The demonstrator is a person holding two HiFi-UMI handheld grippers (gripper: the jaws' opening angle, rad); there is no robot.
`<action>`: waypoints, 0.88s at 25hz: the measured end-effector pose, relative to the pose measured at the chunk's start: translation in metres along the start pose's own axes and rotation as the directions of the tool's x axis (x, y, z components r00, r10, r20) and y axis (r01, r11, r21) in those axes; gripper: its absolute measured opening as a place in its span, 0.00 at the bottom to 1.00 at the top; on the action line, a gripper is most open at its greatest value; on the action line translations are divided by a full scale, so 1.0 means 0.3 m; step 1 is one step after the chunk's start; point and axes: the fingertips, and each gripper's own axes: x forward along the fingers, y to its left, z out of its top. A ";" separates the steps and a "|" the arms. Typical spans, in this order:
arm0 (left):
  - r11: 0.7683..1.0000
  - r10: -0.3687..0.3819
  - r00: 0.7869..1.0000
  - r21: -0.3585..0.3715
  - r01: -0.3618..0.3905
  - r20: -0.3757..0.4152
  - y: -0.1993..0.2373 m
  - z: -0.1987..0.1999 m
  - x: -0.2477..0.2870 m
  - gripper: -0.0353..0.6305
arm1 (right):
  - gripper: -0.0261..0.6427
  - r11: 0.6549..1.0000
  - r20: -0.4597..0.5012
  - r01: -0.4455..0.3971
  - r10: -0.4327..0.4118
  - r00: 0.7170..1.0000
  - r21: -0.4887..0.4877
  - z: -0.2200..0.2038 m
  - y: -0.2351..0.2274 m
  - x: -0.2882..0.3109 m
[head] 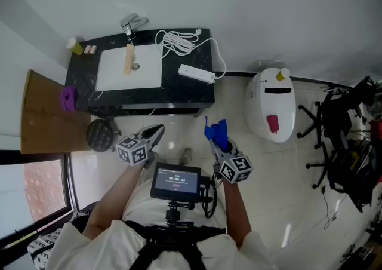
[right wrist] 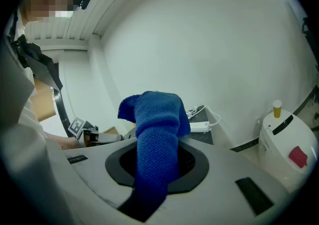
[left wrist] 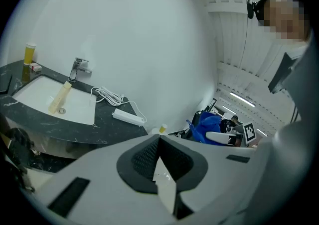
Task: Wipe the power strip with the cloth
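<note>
The white power strip lies at the right end of a black counter, its white cord coiled behind it. Both grippers hang in front of the counter, well short of the strip. My right gripper is shut on a blue cloth, which stands up out of the jaws. In the right gripper view the strip shows just past the cloth. My left gripper is shut with nothing in it, its pads pressed together. The left gripper view shows the strip far ahead on the counter.
A white sink with a faucet fills the counter's left half, a tan bar lying in it. A yellow bottle stands at the back left. A white round appliance and a black chair stand to the right.
</note>
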 end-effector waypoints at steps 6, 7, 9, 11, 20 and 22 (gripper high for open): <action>0.999 -0.043 0.999 -0.033 0.043 0.018 0.048 -0.045 -0.107 0.06 | 0.18 1.000 -0.060 0.008 -0.010 0.998 -0.030 -0.094 0.107 0.092; 0.998 -0.048 0.999 -0.031 0.048 0.012 0.063 -0.051 -0.133 0.06 | 0.18 0.999 -0.054 0.012 -0.013 0.998 -0.034 -0.089 0.132 0.105; 0.998 -0.052 0.999 -0.032 0.052 0.001 0.108 -0.053 -0.183 0.06 | 0.18 0.999 -0.036 0.028 -0.029 0.999 -0.034 -0.077 0.178 0.136; 0.998 -0.053 0.999 -0.032 0.053 -0.005 0.159 -0.039 -0.243 0.06 | 0.18 0.999 -0.023 0.047 -0.047 0.999 -0.021 -0.075 0.230 0.174; 0.997 -0.072 0.997 -0.004 0.072 0.000 0.405 0.022 -0.561 0.06 | 0.18 0.998 -0.011 0.057 -0.057 0.998 -0.027 -0.160 0.562 0.404; 0.997 -0.082 0.997 0.013 0.082 -0.016 0.454 0.010 -0.602 0.06 | 0.18 0.998 0.009 0.060 -0.060 0.998 -0.033 -0.175 0.614 0.443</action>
